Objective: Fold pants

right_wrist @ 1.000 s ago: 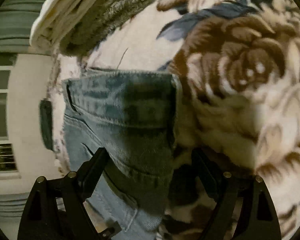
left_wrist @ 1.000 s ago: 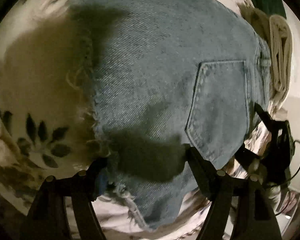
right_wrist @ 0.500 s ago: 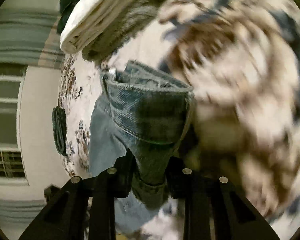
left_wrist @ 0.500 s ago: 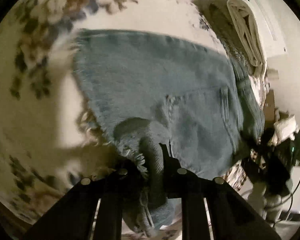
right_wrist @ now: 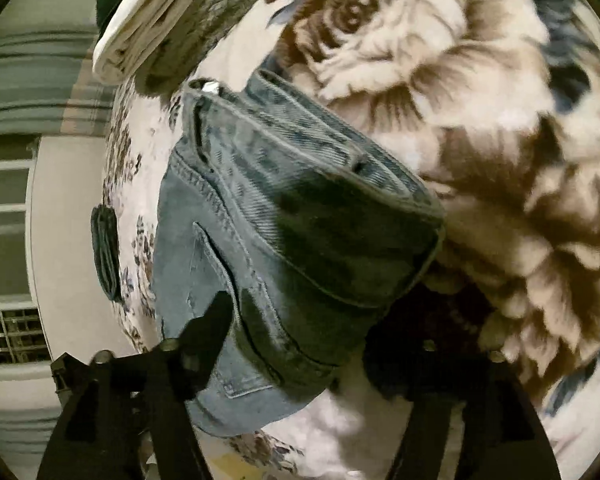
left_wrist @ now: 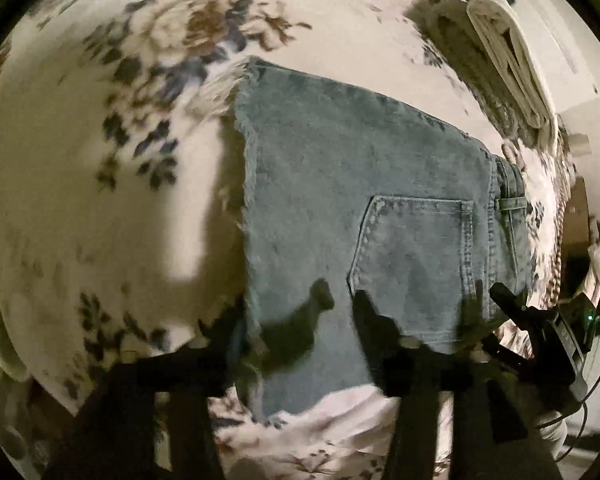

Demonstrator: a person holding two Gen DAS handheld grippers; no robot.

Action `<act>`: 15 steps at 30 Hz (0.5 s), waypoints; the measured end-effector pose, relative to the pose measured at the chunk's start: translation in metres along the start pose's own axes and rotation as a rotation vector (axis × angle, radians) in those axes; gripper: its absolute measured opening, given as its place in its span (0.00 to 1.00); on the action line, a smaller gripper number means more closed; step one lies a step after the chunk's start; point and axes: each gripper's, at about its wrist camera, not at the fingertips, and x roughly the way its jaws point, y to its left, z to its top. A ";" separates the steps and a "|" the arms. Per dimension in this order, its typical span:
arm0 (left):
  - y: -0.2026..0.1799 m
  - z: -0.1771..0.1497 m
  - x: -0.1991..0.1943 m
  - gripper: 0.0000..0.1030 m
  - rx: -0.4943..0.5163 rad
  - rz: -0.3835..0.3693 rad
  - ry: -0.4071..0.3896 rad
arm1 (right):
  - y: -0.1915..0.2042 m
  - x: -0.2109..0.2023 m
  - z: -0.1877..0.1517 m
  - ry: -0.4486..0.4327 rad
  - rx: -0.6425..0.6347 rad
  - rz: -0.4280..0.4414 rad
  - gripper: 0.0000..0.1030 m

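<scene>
Light blue denim shorts [left_wrist: 340, 208] lie folded on a floral blanket [left_wrist: 100, 160], back pocket [left_wrist: 412, 256] up, frayed hem to the left. My left gripper [left_wrist: 296, 320] is open above the near hem end, holding nothing. In the right wrist view the waistband end of the shorts [right_wrist: 284, 216] lies on the blanket [right_wrist: 500, 160]. My right gripper [right_wrist: 300, 336] is open over the waistband end, holding nothing. The right gripper also shows in the left wrist view [left_wrist: 540, 340].
A stack of folded clothes, a white piece [left_wrist: 508, 52] on a grey one, lies at the far side of the blanket; it also shows in the right wrist view [right_wrist: 152, 20]. The bed edge and a wall [right_wrist: 60, 200] are to the left there.
Both grippers were shut on the shorts' near edge half a second ago. They have since opened and let go, and the shorts now lie flat, folded.
</scene>
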 end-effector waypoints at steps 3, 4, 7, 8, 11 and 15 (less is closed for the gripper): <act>0.004 -0.012 -0.008 0.65 -0.043 0.024 -0.001 | 0.000 0.000 0.002 0.013 -0.009 -0.009 0.77; 0.009 -0.018 -0.012 0.65 -0.079 0.014 0.002 | -0.002 -0.001 0.003 0.013 -0.009 -0.013 0.78; 0.022 -0.035 -0.020 0.65 -0.152 0.001 0.007 | -0.007 -0.007 0.003 0.012 -0.003 -0.012 0.84; 0.028 -0.040 -0.020 0.65 -0.188 -0.016 0.016 | -0.009 -0.008 0.004 0.012 -0.004 -0.019 0.84; 0.041 -0.056 -0.014 0.65 -0.303 -0.090 0.045 | -0.013 -0.002 0.008 0.021 -0.004 -0.023 0.85; 0.052 -0.067 0.028 0.65 -0.513 -0.259 0.129 | -0.015 0.005 0.017 0.008 -0.015 -0.006 0.85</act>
